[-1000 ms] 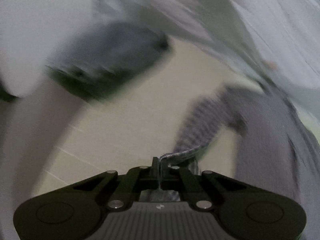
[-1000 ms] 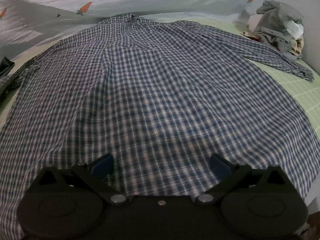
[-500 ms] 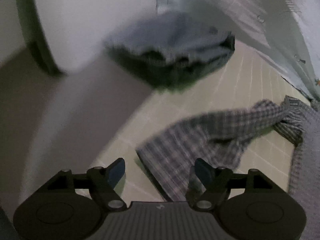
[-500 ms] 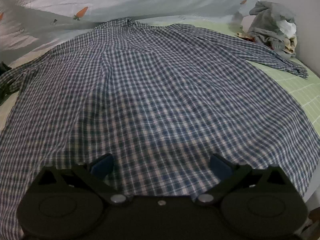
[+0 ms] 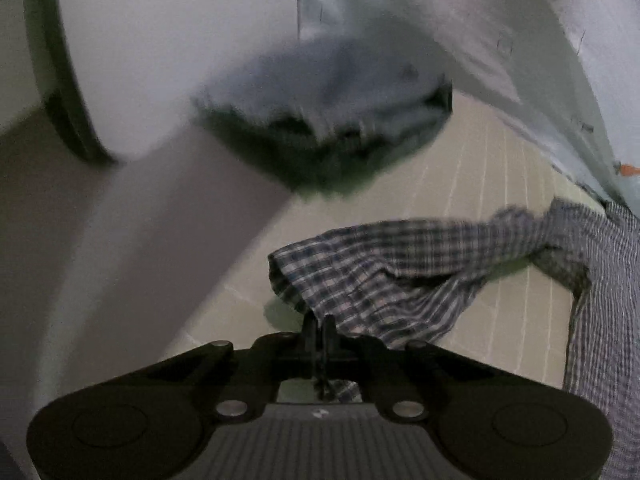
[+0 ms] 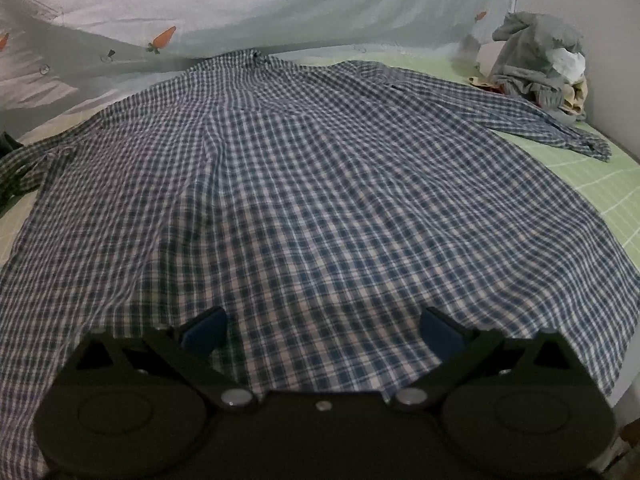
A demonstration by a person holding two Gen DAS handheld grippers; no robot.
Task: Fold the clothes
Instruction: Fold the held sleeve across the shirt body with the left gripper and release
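Observation:
A blue and white plaid shirt point(image 6: 320, 184) lies spread flat on the pale green bed sheet point(image 6: 600, 184), collar at the far side. Its right sleeve point(image 6: 540, 128) stretches toward the back right. The left sleeve point(image 5: 400, 264) lies crumpled on the sheet in the left wrist view, running from the shirt's body at the right edge. My left gripper point(image 5: 319, 330) is shut on the cuff end of this sleeve, and plaid cloth shows between and below the fingers. Over the shirt's near hem, my right gripper point(image 6: 322, 332) hangs open with only flat cloth beneath it.
A blurred stack of dark and blue folded clothes point(image 5: 332, 120) sits beyond the left sleeve near the bed's edge. A grey heap of clothes point(image 6: 536, 60) lies at the back right by the wall. A pale quilt with carrot print point(image 6: 240, 8) is bunched along the far side.
The left gripper, shut a second ago, stood open over the sleeve cuff half a second ago and has now shut on it. The right gripper stays open over the hem.

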